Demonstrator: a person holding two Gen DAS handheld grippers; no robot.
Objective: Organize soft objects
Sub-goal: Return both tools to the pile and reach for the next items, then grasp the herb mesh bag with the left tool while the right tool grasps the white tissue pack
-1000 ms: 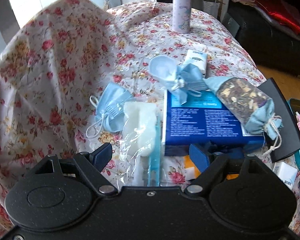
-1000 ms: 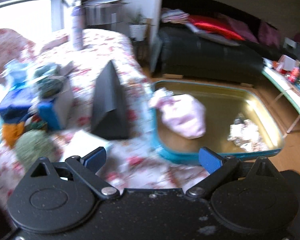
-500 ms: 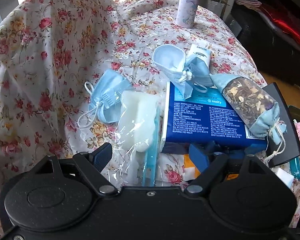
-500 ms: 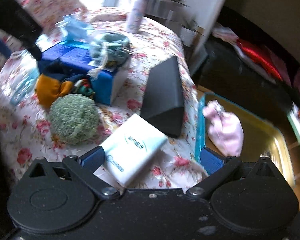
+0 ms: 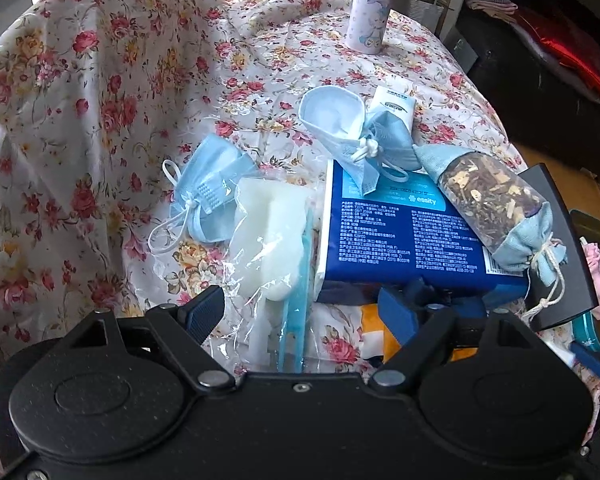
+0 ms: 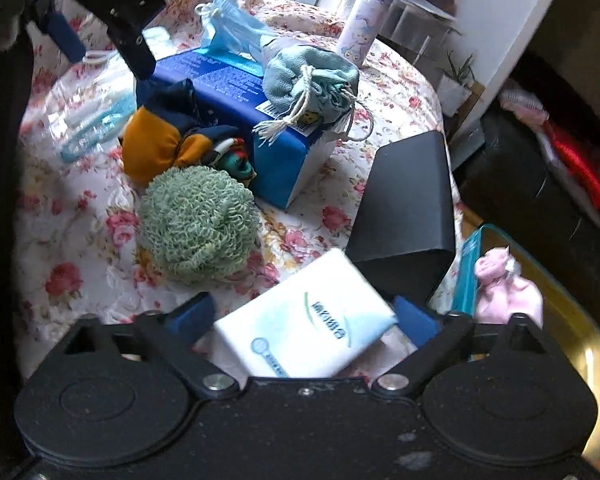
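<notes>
We are holding the left gripper (image 5: 302, 312) over the desk (image 5: 100, 120) with its floral cloth, its fingers (image 5: 204, 310) standing apart with nothing pressed between them; a clear plastic packet with a white sponge (image 5: 270, 236) is lying in the gap below them. Just left of that packet a folded blue face mask (image 5: 210, 200) is resting on the cloth. A blue tissue box (image 5: 404, 236) is lying to the right, with a 2nd face mask (image 5: 352, 128) draped over its far edge and a drawstring sachet (image 5: 496, 204) lying across its right end. A lilac bottle (image 5: 370, 8) is standing upright at the far side of the desk.

We are bringing the right gripper (image 6: 300, 314) down around a white tissue pack (image 6: 304, 324), and its fingers (image 6: 414, 316) are closing with the pack between them; we cannot tell whether the pads are touching it yet. Just beyond the pack a green knitted ball (image 6: 198, 224) is sitting on the cloth, with an orange and navy fabric bundle (image 6: 168, 144) behind it against the tissue box (image 6: 236, 92). A black wedge-shaped case (image 6: 408, 208) is lying right of the ball. Off the desk's right edge a gold tray with a teal rim (image 6: 580, 332) is holding a pink pouch (image 6: 504, 292)
</notes>
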